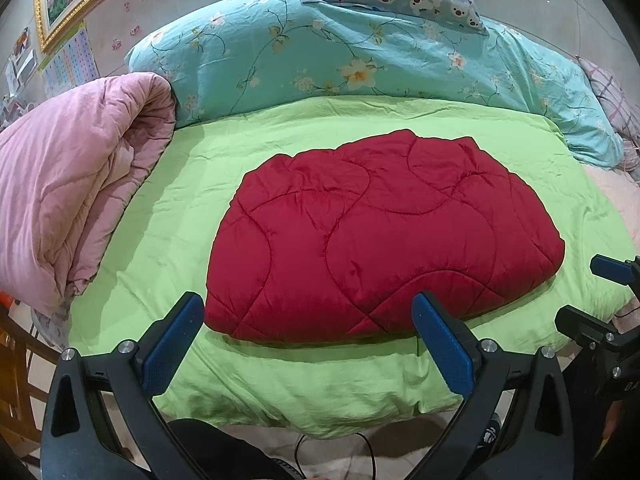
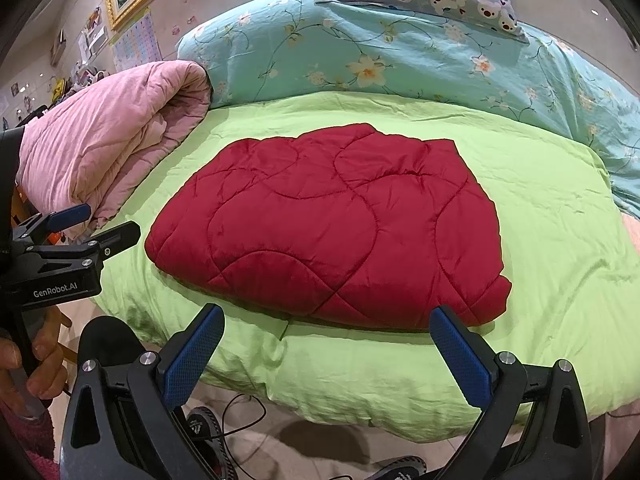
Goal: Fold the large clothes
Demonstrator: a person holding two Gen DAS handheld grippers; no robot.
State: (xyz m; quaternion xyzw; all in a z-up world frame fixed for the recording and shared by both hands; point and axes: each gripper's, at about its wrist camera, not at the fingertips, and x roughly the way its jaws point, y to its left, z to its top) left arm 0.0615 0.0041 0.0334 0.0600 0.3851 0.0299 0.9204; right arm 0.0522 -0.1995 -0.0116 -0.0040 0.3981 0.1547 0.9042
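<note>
Folded red quilt (image 1: pixel 376 236) lies lengthwise across green sheet (image 1: pixel 172 216).

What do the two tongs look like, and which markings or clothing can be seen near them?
Both the left tongs and the right tongs have black, triangular-cutout frames with silver screws and blue textured pads. White "GenRobot.AI" lettering marks the left unit's side in the right wrist view. A fuzzy pink sleeve shows under the hand holding it. A thin black cable lies on the floor below.

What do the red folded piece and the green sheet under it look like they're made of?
Red quilted piece: looks like padded synthetic, probably polyester or nylon; slight sheen, puffy panels between curved stitch lines. Green sheet: looks like matte woven cotton, with fine soft creases and no shine. Neither can be confirmed by sight alone.
</note>
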